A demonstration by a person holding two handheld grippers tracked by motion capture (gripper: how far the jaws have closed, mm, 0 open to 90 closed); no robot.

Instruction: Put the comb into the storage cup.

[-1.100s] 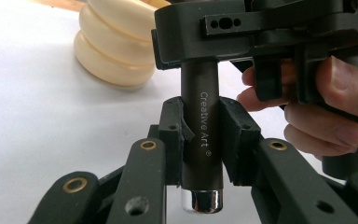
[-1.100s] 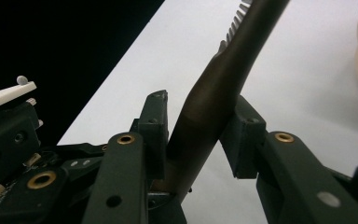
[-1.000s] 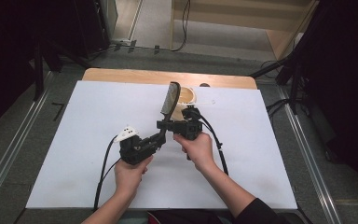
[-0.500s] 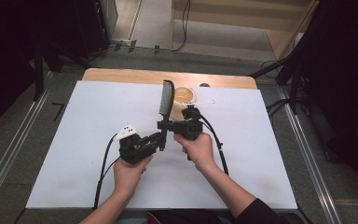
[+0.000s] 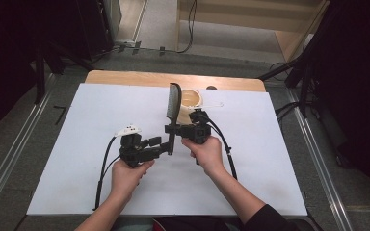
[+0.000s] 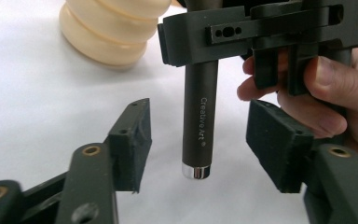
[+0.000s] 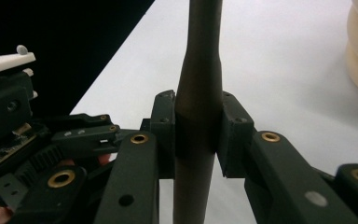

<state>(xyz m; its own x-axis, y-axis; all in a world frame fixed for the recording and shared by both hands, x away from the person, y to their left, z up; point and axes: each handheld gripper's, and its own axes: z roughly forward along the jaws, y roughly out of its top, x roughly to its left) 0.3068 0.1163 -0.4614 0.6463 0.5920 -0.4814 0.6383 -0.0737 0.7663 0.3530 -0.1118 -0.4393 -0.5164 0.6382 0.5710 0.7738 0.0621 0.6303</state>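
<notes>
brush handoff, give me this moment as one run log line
right gripper: shut on brush handle | left gripper: jaws just opened, either side of handle end, pads apart from it | cream ridged holder: on table behind

Both grippers are showing black bodies. Left gripper (image 5: 166, 146): white plate sitting at 11 o'clock on top, brass rivets, black cable trailing toward 7. Right gripper (image 5: 173, 129): dark sleeve showing at 5 o'clock.
</notes>
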